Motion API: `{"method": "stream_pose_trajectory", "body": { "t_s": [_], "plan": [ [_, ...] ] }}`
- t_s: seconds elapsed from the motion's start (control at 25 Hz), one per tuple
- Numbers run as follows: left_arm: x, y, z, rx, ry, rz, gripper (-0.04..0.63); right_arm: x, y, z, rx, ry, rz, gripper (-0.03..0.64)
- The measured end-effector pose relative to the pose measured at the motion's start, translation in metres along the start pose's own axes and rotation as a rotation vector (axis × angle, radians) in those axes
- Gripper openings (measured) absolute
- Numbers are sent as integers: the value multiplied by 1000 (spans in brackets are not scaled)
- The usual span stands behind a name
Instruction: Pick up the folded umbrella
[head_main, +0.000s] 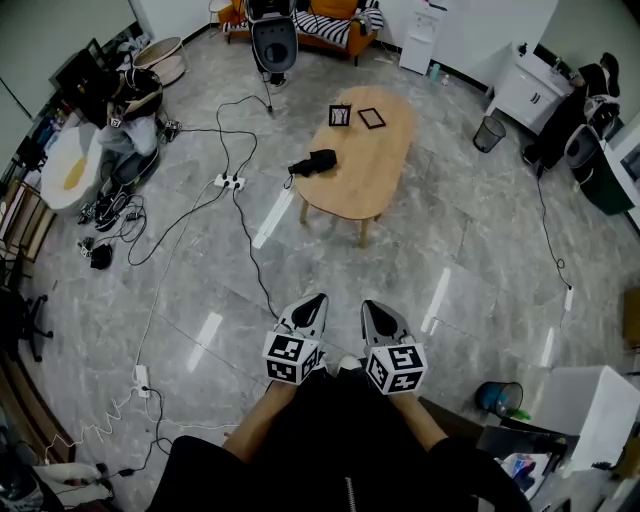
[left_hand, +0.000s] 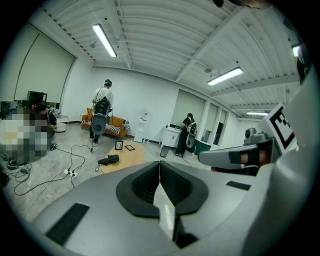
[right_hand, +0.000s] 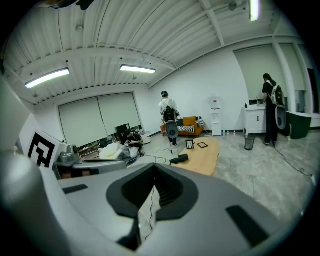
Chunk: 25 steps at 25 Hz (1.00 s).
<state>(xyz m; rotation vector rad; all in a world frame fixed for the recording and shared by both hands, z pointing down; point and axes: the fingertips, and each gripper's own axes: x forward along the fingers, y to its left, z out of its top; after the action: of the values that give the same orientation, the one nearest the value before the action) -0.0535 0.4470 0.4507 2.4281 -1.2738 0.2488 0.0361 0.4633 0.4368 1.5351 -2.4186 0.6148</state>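
We hold the left gripper (head_main: 314, 302) and the right gripper (head_main: 372, 308) side by side before us, both with jaws pressed together on nothing, while the folded black umbrella (head_main: 314, 162) lies well away at twelve o'clock (on the nine o'clock edge of the oval wooden table (head_main: 375, 170)).

Glossy grey floor (head_main: 480, 260), oval wooden table (head_main: 385, 150), orange sofa (right_hand: 190, 121) — white walls (left_hand: 145, 95)

I'm counting one table (head_main: 370, 170), one folded umbrella (head_main: 315, 163), two picture frames (head_main: 340, 115) (head_main: 372, 118), two trash bins (head_main: 489, 133) (head_main: 500, 398) and two grippers (head_main: 318, 300) (head_main: 368, 306) showing up here.
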Motion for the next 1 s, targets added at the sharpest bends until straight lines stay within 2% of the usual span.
{"method": "stream_pose_trajectory", "body": {
  "t_s": [0.28,0.48,0.72,1.0],
  "plan": [
    [-11,-2,-15,7,27,-27,15,-5,15,-21,11,26,-12,11],
    [-10,1,-14,-10,29,-30,15,-5,14,-19,18,32,-26,11],
    [7,-3,-14,3,43,-46,15,7,4,-20,29,49,-17,11],
    [42,13,-2,-10,50,-17,15,41,-22,3,40,55,11,11]
  ]
}}
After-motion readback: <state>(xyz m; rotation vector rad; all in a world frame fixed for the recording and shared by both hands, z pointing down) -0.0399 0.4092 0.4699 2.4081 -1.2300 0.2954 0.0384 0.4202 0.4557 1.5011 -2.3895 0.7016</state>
